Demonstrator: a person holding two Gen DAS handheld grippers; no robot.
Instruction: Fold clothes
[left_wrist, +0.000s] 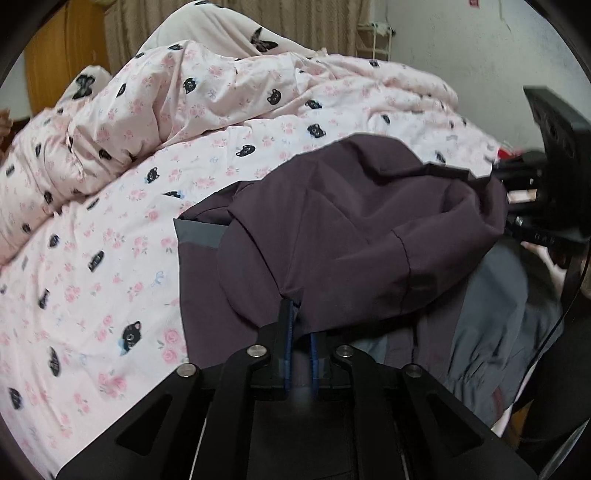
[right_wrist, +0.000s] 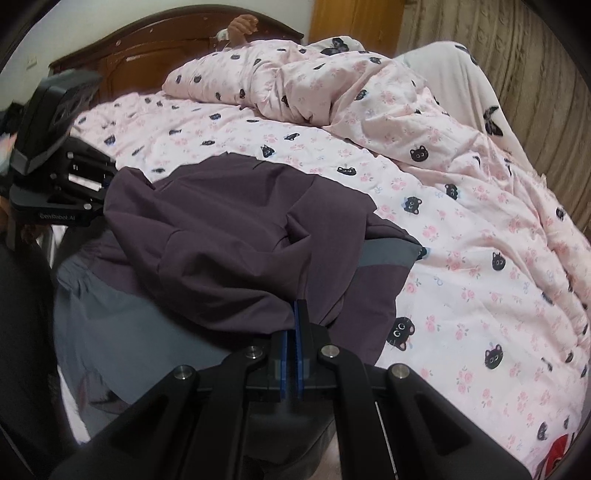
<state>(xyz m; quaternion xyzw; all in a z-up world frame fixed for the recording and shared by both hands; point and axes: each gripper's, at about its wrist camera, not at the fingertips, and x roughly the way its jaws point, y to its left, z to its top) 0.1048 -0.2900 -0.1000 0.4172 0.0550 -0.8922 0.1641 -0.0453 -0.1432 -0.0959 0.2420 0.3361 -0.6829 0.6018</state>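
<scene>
**Both grippers pinch the purple garment over the bed**

The left gripper (left_wrist: 301, 317) has its jaws closed on a fold of the purple garment (left_wrist: 351, 229) – cloth runs down between the blue pads. The right gripper (right_wrist: 297, 314) is likewise clamped on the garment's near edge, pads almost touching with fabric caught at their tips. From these two pinches the cloth rises in a loose, bunched hump; under it a flatter purple and grey layer lies on the bed (left_wrist: 110, 266), near its edge. Beyond, a crumpled quilt (right_wrist: 332, 81) is heaped toward the headboard (right_wrist: 147, 48).

This looks like a fold being carried across. To do it well, I would keep both pinches level and the edge between them taut, so the upper layer lands flat – and lay it edge to edge on the lower layer before letting go. The slack hump is the risk: it may settle into creases.
</scene>
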